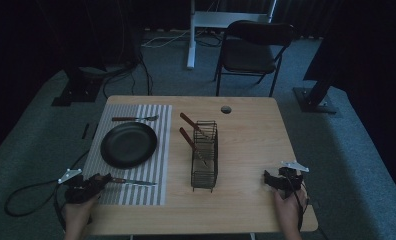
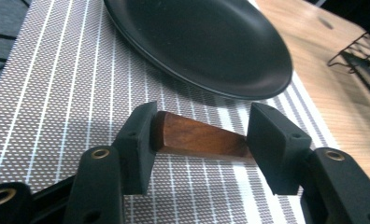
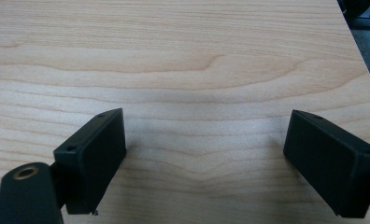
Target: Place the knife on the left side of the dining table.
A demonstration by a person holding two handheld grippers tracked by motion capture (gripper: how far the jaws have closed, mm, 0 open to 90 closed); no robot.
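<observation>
A knife (image 1: 131, 182) with a brown wooden handle (image 2: 197, 137) lies on the striped placemat (image 1: 136, 192), in front of the black plate (image 1: 128, 144). My left gripper (image 2: 199, 140) is at the mat's near left corner. It is open, its jaws standing apart on either side of the handle, which lies slanted between the pads. My right gripper (image 3: 204, 158) is open over bare wood near the table's front right, with nothing between its fingers.
A fork (image 1: 135, 118) lies on the mat behind the plate. A black wire rack (image 1: 205, 155) at the table's middle holds two more wooden-handled pieces of cutlery (image 1: 192, 131). A chair (image 1: 253, 50) stands beyond the table's far edge.
</observation>
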